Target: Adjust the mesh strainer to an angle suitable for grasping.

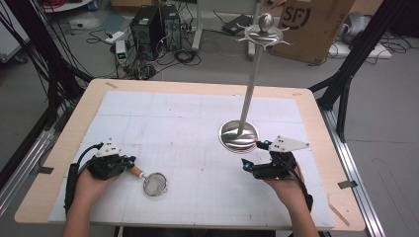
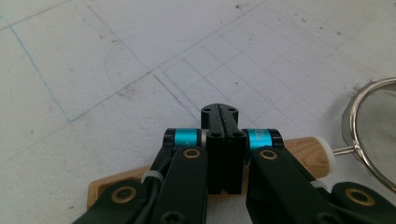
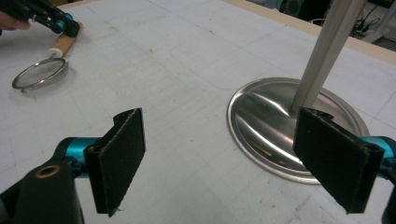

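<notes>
A small wire-mesh strainer with a wooden handle lies on the white mat at the front left. My left gripper is over that handle. In the left gripper view, the left gripper has its jaws pressed flat together, and the handle runs beneath them to the strainer rim. My right gripper stands open near the front right, just in front of a steel stand's round base. In the right gripper view, the right gripper holds nothing, with the base and pole just beyond.
The stand's tall pole rises to a hooked top with a ball. A white gridded mat covers most of the wooden table. Computers, cables and a cardboard box sit on the floor beyond.
</notes>
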Tool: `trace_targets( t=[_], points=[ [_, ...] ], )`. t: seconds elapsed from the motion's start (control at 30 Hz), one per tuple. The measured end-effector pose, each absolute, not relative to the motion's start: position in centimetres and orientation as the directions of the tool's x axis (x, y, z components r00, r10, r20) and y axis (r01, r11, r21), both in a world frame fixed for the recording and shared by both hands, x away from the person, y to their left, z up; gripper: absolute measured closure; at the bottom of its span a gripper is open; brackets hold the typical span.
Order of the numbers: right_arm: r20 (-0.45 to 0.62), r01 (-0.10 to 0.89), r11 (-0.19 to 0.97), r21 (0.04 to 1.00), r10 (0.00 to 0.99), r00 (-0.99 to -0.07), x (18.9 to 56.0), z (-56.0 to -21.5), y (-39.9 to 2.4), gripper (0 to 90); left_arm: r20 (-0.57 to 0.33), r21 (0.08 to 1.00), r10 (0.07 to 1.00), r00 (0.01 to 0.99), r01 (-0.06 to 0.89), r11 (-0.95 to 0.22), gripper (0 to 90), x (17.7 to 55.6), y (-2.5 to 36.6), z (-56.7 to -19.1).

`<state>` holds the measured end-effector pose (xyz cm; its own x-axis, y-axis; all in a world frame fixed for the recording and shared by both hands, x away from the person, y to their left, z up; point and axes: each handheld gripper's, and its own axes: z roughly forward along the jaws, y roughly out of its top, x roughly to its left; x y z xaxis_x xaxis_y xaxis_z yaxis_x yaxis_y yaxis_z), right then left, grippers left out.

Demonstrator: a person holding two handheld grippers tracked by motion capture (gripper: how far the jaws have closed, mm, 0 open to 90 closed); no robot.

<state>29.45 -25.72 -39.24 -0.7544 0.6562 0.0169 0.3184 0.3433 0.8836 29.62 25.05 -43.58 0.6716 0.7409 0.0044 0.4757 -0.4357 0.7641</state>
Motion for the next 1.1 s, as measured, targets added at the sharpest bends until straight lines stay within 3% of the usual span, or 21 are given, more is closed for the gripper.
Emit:
trace_targets(
  t=[0.37,0.8,1.1],
  points=[
    [0.019,0.32,0.343,0.883,0.656,-0.755,29.4,-39.2,-25.7,16.3,0.007,0.678,0.616,0.788,0.449,-0.582,89.8,28.9,25.9,-42.9],
    [0.016,0.323,0.352,0.878,0.654,-0.756,29.4,-39.3,-25.5,16.3,-0.062,0.671,0.539,0.84,0.435,-0.601,89.7,28.2,26.7,-42.5],
    [0.015,0.321,0.35,0.88,0.655,-0.756,29.4,-39.3,-25.6,16.3,-0.045,0.696,0.524,0.85,0.404,-0.594,88.1,28.0,26.7,-42.1]
  ],
)
